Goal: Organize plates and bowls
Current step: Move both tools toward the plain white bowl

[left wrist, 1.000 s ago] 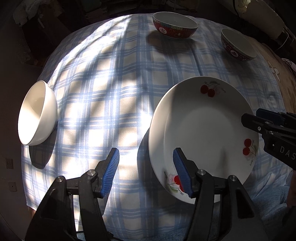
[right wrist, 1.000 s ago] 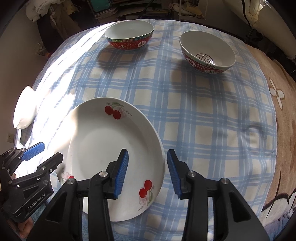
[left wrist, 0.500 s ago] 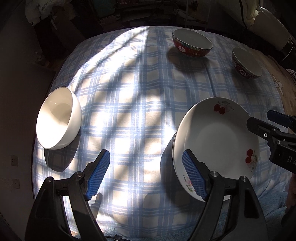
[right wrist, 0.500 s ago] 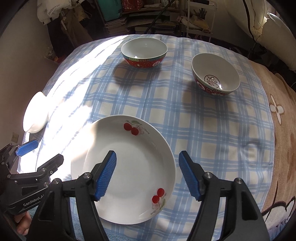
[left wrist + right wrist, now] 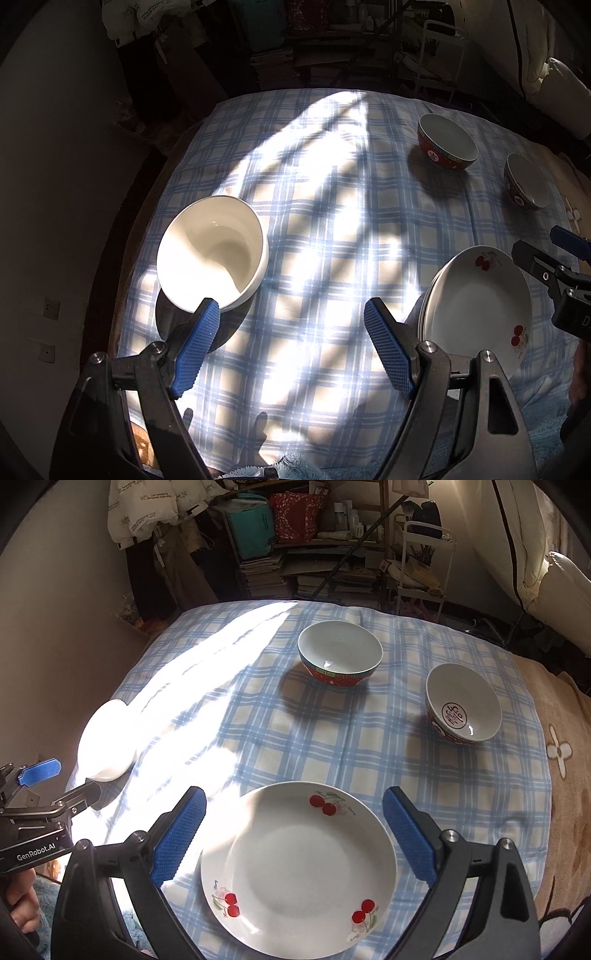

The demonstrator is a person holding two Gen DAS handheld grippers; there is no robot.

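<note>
Cherry-printed plate (image 5: 299, 871): round, no long axis, lying flat and face up on the blue checked cloth (image 5: 332, 746), below and between the fingers of the right gripper (image 5: 295, 838). In the left wrist view a second rim shows under its left edge, so it appears to sit on another plate.

Right gripper: tilted steeply down over the plate, jaws just opened wide, pads clear of the rim on both sides, nothing held.

Left gripper (image 5: 291, 347): also angled down, jaws spread wide over bare cloth, nothing between them.

White bowl (image 5: 212, 254): upright, mouth up, just beyond the left finger (image 5: 195, 350) of the left gripper, near the cloth's left edge.

Red-sided bowl (image 5: 340, 653): upright, well beyond the right gripper's fingers.

Bowl with a red emblem inside (image 5: 463, 703): tipped slightly toward the camera, beyond the right finger.

Open cloth lies between the plate and all three bowls.
</note>
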